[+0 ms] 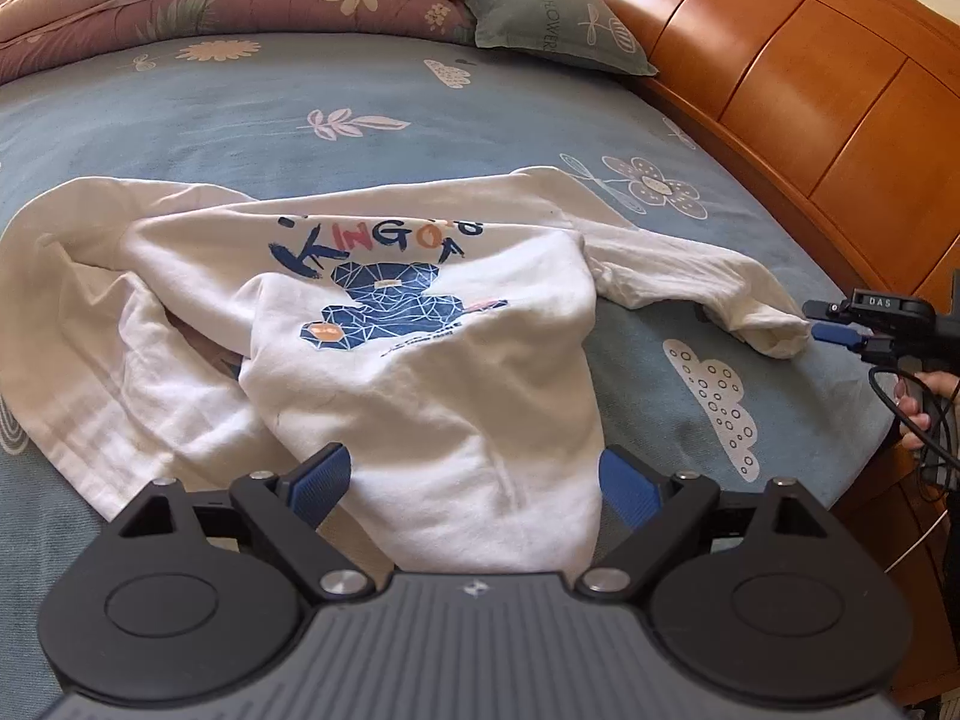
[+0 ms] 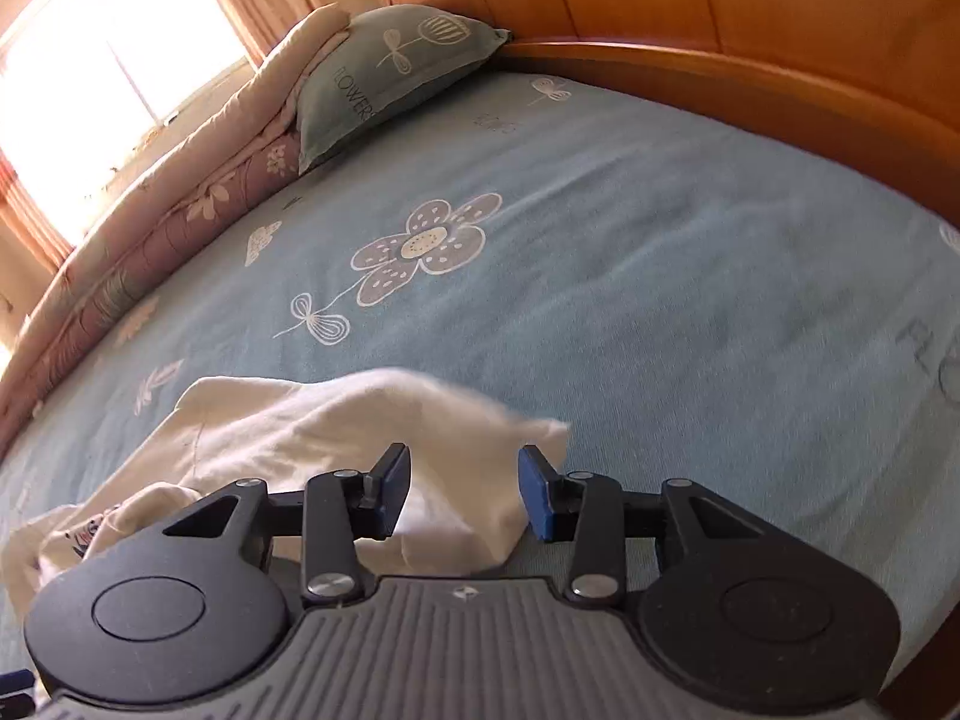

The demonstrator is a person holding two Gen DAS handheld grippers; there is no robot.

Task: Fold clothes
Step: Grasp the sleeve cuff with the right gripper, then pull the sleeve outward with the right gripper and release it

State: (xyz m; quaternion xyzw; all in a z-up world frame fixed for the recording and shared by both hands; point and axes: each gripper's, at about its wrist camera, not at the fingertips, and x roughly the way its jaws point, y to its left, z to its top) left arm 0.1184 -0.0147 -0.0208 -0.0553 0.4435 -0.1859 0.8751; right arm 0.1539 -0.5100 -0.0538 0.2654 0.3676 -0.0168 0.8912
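Note:
A white long-sleeved top (image 1: 420, 372) with a blue bear print and "KING" lettering lies rumpled on the blue bedspread (image 1: 300, 96). My left gripper (image 1: 474, 480) is open, its blue pads on either side of the top's near hem. One sleeve (image 1: 708, 288) stretches right, its cuff close to my right gripper (image 1: 822, 324), seen small at the right edge with a hand on its handle. In the right wrist view my right gripper (image 2: 463, 495) is open, with the sleeve end (image 2: 384, 420) lying between and beyond its fingers.
A folded pink floral quilt (image 1: 240, 0) and a grey-green pillow (image 1: 552, 24) lie at the far side of the bed. A curved wooden headboard (image 1: 810, 90) runs along the right. Bright window and curtains (image 2: 120, 48) stand behind the quilt. Bare bedspread (image 2: 660, 240) spreads beyond the sleeve.

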